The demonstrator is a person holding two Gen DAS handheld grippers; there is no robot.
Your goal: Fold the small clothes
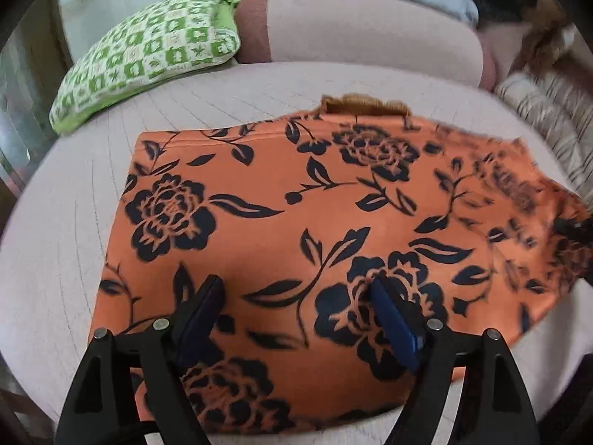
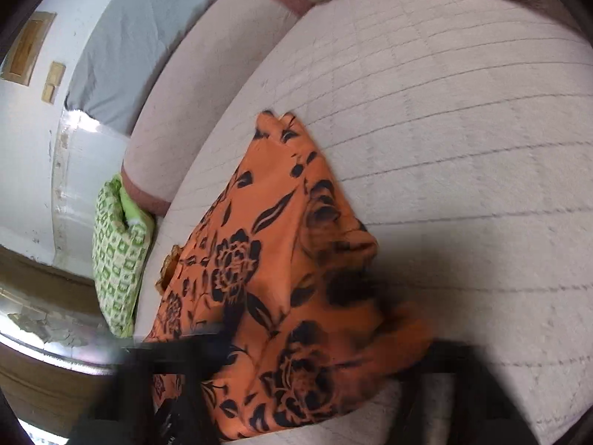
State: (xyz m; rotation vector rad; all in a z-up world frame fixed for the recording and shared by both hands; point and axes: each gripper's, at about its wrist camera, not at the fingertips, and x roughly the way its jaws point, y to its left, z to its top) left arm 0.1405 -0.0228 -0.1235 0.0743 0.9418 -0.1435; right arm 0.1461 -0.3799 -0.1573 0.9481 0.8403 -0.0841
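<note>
An orange garment with black flowers [image 1: 296, 230] lies spread on a pale quilted sofa seat [image 1: 66, 244]. A tan inner edge [image 1: 365, 104] shows at its far side. My left gripper [image 1: 296, 296] hovers over its near part, jaws wide apart with nothing between them. In the right wrist view the same garment [image 2: 281, 267] is bunched and lifted at its right end. My right gripper [image 2: 296, 315] is blurred and partly hidden by the cloth; its state does not show. Its dark tip also shows at the garment's right end in the left wrist view [image 1: 574, 228].
A green and white patterned cushion [image 1: 148, 52] leans at the back left of the seat; it also shows in the right wrist view [image 2: 118, 256]. The sofa backrest [image 1: 370, 33] runs behind. A striped cushion [image 1: 548, 126] lies at the right. A white wall [image 2: 33, 141] stands beyond.
</note>
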